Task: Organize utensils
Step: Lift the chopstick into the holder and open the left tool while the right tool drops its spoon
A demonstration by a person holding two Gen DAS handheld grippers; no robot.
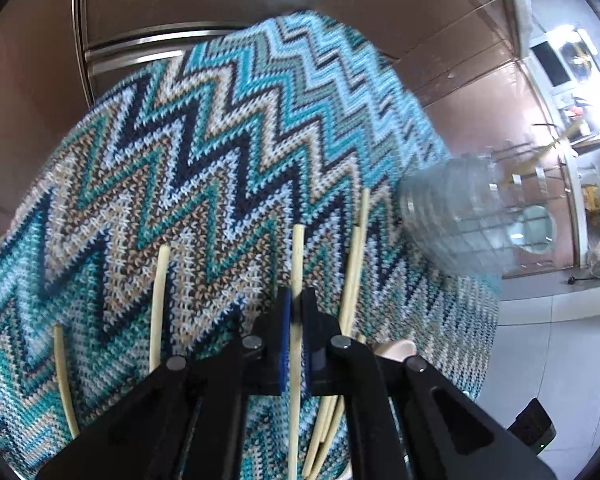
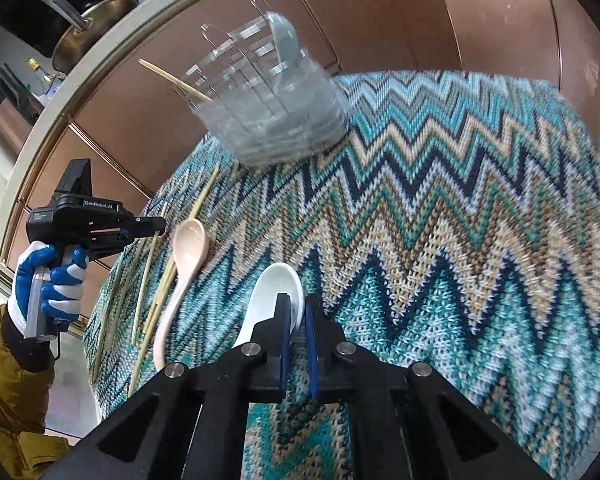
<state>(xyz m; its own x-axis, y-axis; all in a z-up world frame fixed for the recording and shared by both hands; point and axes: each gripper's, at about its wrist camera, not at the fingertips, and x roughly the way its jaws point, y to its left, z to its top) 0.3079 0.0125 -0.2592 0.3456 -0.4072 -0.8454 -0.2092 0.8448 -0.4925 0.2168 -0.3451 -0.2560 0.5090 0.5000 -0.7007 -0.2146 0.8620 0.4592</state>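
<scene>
My left gripper (image 1: 296, 300) is shut on a bamboo chopstick (image 1: 298, 256) above the zigzag knit cloth (image 1: 180, 168); it also shows in the right wrist view (image 2: 158, 226). Several more chopsticks (image 1: 158, 296) lie loose on the cloth. My right gripper (image 2: 298, 304) is shut on a white ceramic spoon (image 2: 272, 292). A pink spoon (image 2: 184, 256) lies left of it beside chopsticks (image 2: 148, 276). A clear plastic utensil holder (image 2: 276, 112) stands at the cloth's far edge with one chopstick (image 2: 172, 80) and a grey spoon (image 2: 286, 40) in it; the left wrist view shows it at right (image 1: 460, 216).
The cloth covers a round table whose edge drops off at left (image 2: 100, 340). Brown cabinet doors (image 2: 380, 20) stand behind. A pan (image 2: 92, 20) and bottles sit on a counter at upper left. Tiled floor (image 1: 560, 340) lies at right.
</scene>
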